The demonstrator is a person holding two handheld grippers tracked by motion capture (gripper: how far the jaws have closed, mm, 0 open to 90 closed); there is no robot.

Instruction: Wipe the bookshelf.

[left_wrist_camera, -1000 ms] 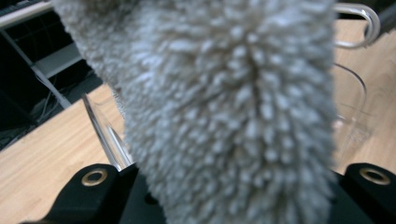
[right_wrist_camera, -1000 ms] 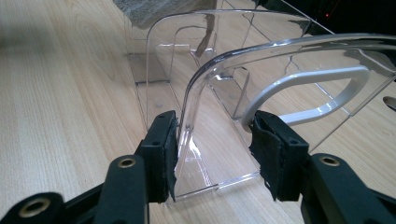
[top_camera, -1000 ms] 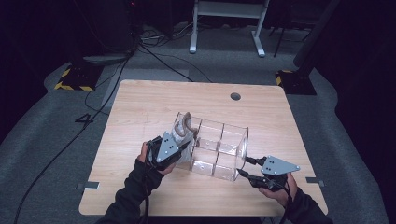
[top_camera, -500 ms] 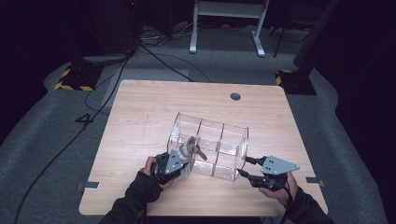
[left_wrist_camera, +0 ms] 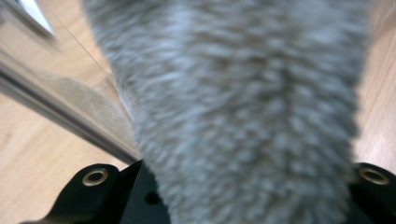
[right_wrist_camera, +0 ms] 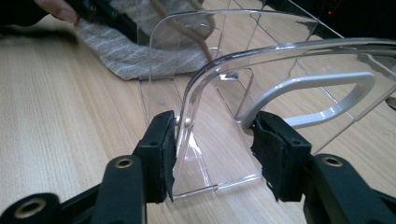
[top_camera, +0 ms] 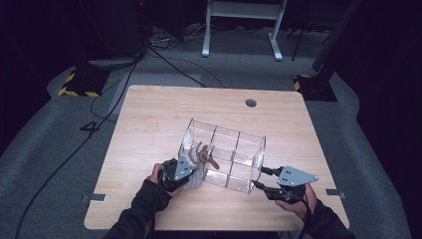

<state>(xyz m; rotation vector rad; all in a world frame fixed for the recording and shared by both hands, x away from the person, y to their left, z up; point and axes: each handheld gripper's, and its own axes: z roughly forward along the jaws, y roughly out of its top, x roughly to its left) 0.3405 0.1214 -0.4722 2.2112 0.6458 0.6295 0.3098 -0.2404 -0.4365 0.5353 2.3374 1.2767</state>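
Observation:
A clear plastic organizer point(top_camera: 234, 149) with several compartments stands on the wooden table point(top_camera: 149, 114). My left gripper point(top_camera: 193, 169) is at its near-left corner, shut on a grey fuzzy cloth item point(left_wrist_camera: 243, 102) with brown straps point(top_camera: 201, 155). The cloth point(right_wrist_camera: 121, 56) reaches the tabletop there, and I cannot tell whether it sits inside the compartment or beside it. My right gripper point(right_wrist_camera: 215, 154) straddles the organizer's point(right_wrist_camera: 280, 46) near-right corner. One pad presses the clear wall, the other the white handle point(right_wrist_camera: 317, 88).
A round cable hole point(top_camera: 251, 103) sits near the table's far edge. Black cables point(top_camera: 114, 94) run over the grey floor at the left, and a white stand point(top_camera: 241, 25) is behind the table. The person's forearms point(top_camera: 144, 209) come in over the near edge.
My left gripper has come down with the fuzzy cloth from above the organizer to table level at its near-left corner. The right gripper has stayed on its corner.

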